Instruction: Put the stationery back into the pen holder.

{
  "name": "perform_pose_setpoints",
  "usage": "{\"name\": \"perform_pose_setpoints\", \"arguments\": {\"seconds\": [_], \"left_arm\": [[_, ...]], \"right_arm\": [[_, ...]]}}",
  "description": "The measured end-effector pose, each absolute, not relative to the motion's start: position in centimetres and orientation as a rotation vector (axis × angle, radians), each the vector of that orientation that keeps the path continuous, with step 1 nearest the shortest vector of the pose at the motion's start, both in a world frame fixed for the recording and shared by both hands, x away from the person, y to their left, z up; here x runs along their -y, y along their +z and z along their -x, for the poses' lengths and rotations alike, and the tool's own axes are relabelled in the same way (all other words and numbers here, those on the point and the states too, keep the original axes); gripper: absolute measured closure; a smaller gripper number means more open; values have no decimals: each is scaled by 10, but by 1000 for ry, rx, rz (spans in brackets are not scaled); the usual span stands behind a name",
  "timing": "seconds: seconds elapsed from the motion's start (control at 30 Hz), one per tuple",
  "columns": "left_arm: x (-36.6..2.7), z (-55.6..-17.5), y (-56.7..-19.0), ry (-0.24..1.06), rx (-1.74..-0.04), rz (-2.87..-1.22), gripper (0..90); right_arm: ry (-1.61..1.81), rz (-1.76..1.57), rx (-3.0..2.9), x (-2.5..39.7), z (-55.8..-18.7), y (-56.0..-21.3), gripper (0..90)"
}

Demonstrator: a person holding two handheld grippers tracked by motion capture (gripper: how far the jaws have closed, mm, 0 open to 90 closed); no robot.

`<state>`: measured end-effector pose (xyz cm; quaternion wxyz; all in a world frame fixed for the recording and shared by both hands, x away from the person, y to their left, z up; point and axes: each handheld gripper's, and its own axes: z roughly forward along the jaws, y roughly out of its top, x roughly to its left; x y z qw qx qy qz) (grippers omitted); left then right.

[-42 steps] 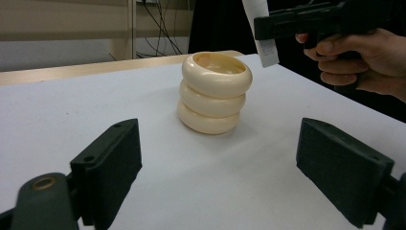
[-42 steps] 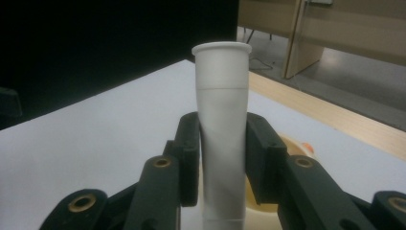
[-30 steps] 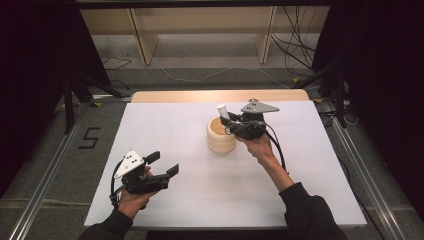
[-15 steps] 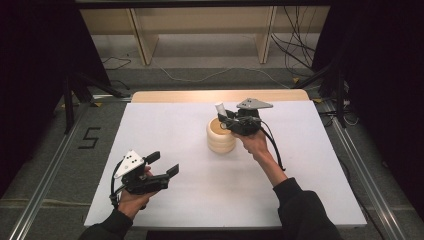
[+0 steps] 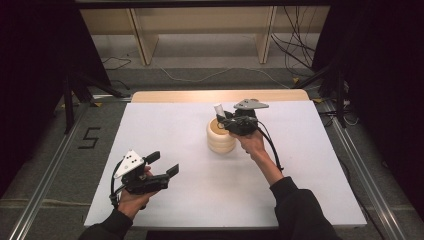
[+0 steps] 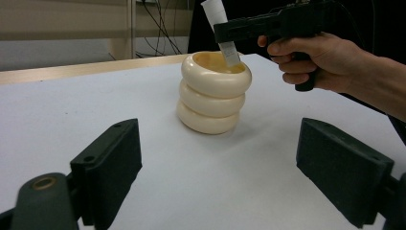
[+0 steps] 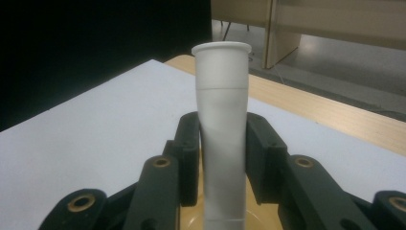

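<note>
Tube (image 7: 223, 139) clamped between right tool (image 7: 223, 158) jaws

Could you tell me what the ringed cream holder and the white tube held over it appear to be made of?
The holder looks like glazed ceramic or glossy moulded plastic: smooth cream rings with soft highlights; which one is unclear. The tube, clamped in the right gripper, looks like matte white plastic: it dents slightly between the fingers and has a rolled rim.
</note>
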<state>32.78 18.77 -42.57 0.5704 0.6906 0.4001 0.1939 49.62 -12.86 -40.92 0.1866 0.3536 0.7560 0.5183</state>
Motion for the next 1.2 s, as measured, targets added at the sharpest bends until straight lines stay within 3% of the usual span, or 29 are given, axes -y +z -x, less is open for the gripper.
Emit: {"name": "perform_pose_setpoints", "arguments": {"seconds": [1.2], "left_arm": [[-187,-328,-426,452,-936,-1622,148]], "right_arm": [[1387,-1027,-2189,124,-497,-421,685]]}}
